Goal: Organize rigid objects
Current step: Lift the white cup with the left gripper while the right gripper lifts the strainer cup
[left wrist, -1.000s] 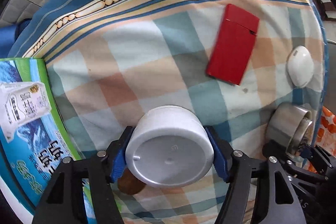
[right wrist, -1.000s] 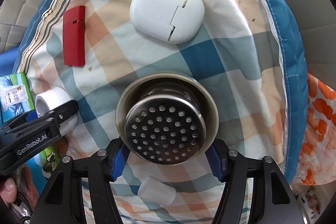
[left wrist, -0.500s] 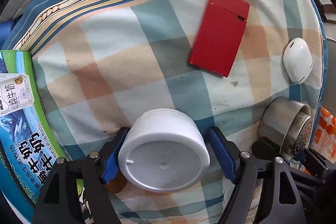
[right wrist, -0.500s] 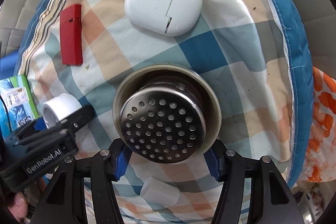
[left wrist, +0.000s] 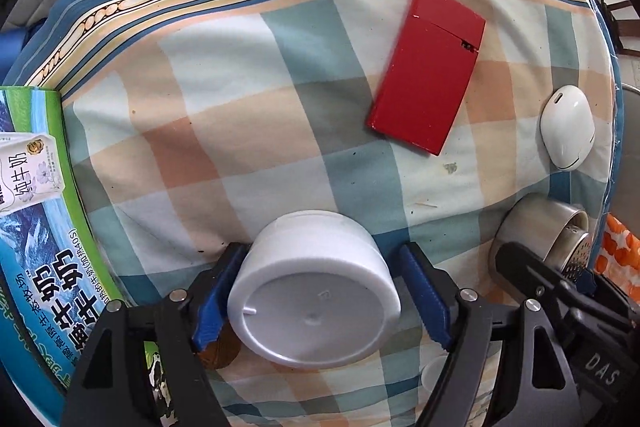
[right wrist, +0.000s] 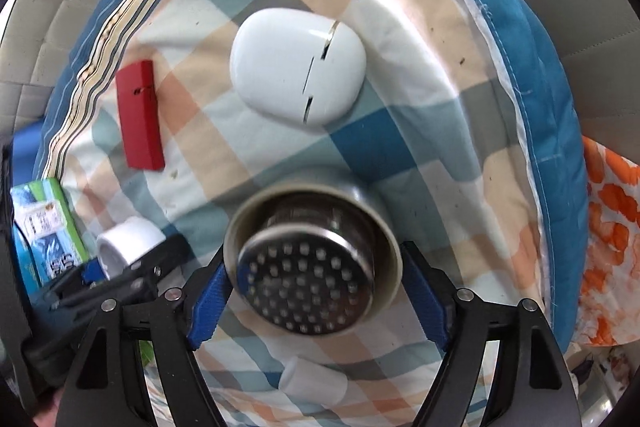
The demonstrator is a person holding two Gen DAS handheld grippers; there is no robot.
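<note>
A white round container (left wrist: 316,291) stands upside down on the checked cloth (left wrist: 240,107) between the blue pads of my left gripper (left wrist: 322,255). A gap shows at its right pad, so the gripper is open. A steel strainer cup (right wrist: 312,267) sits between the jaws of my right gripper (right wrist: 314,259). Those jaws are opening, and the right pad is clear of the cup. Farther out lie a red flat box (left wrist: 426,73) and a white earbud case (right wrist: 298,65). Both grippers point steeply down, side by side.
A blue-and-green milk carton box (left wrist: 36,227) lies at the cloth's left edge. A small white cylinder (right wrist: 312,381) lies on the cloth under my right gripper. Something brown (left wrist: 220,349) shows under the left pad. Orange-patterned fabric (right wrist: 612,211) hangs beyond the cloth's blue right border.
Both pairs of jaws have spread: the left let go of the white container, the right let go of the steel cup. Both views have shifted slightly across the cloth.
</note>
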